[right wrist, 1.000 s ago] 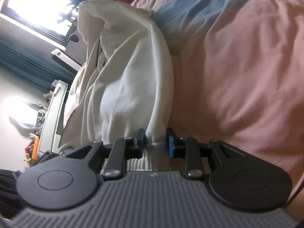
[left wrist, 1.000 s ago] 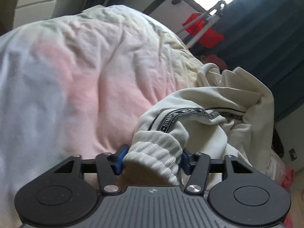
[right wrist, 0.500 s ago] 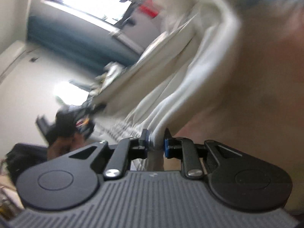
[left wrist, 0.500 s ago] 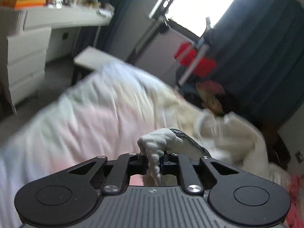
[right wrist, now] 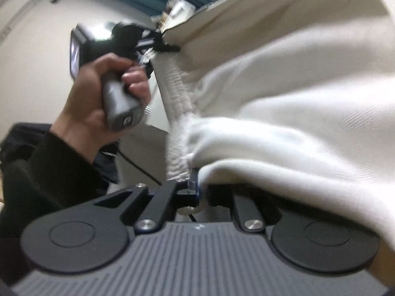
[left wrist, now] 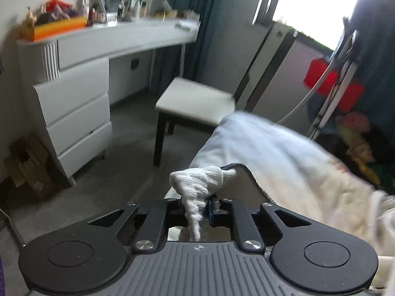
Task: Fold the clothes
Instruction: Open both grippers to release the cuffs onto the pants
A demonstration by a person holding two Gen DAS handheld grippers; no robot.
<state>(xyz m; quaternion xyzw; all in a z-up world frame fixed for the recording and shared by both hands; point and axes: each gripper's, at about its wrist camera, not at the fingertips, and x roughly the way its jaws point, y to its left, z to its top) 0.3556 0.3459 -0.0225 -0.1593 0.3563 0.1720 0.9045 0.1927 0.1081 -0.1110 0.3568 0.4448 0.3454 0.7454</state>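
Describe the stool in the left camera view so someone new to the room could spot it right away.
Start at the long white dresser along the left wall, then look right towards the dark curtain. The stool stands on the grey floor between the dresser and the bed. Its flat cream seat on dark legs sets it apart.

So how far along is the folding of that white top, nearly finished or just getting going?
Just getting going. Done: the left gripper is shut on the ribbed cuff, and the right gripper, whose jaws have just been closing, pinches the ribbed hem of the cream sweatshirt. In hand: it hangs stretched between them. Left: no fold shows yet, so all the folding over the bed.
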